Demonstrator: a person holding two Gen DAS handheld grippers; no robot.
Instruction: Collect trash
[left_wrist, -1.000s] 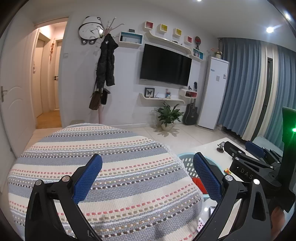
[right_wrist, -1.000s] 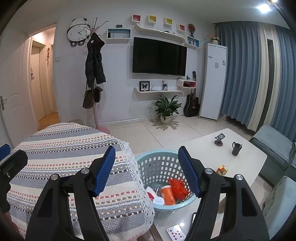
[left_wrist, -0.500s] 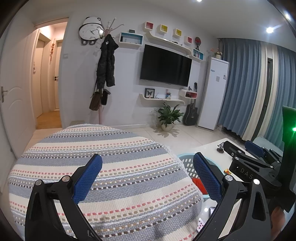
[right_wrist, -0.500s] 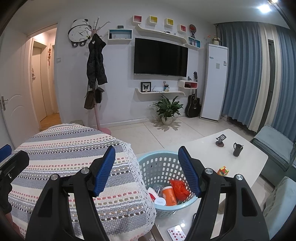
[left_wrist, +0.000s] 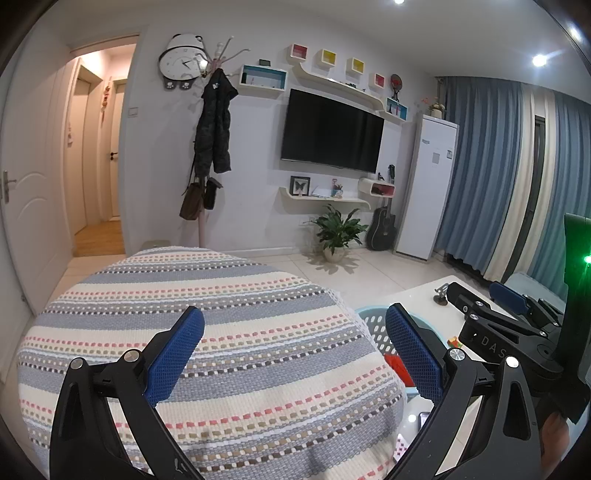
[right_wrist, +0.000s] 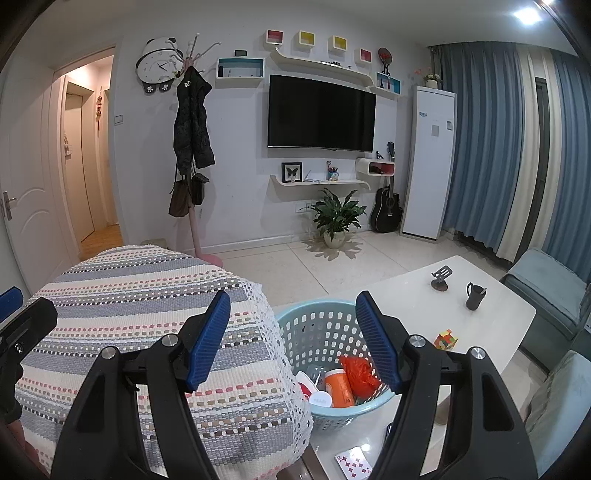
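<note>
A light blue plastic basket (right_wrist: 314, 321) stands on the white low table (right_wrist: 406, 291). Inside it lie an orange bottle (right_wrist: 338, 387), a crumpled red wrapper (right_wrist: 356, 371) and a white lid (right_wrist: 320, 399). My right gripper (right_wrist: 293, 338) hovers open above the basket's near left rim, with nothing between its blue pads. My left gripper (left_wrist: 293, 349) is open and empty over the striped knitted cover (left_wrist: 221, 332); the basket (left_wrist: 373, 325) peeks out behind its right finger. In the left wrist view the right gripper's black body (left_wrist: 509, 332) shows at the right edge.
The striped cover (right_wrist: 147, 314) drapes a rounded seat left of the table. On the table sit a black cup (right_wrist: 474, 295), a small stand (right_wrist: 440, 280), a colour cube (right_wrist: 446, 339) and a card pack (right_wrist: 352, 467). A grey-blue sofa (right_wrist: 546, 291) lies to the right.
The right wrist view has shifted slightly, with the room sitting a little lower and further right in the frame. Both grippers stay open and nothing on the table has moved.
</note>
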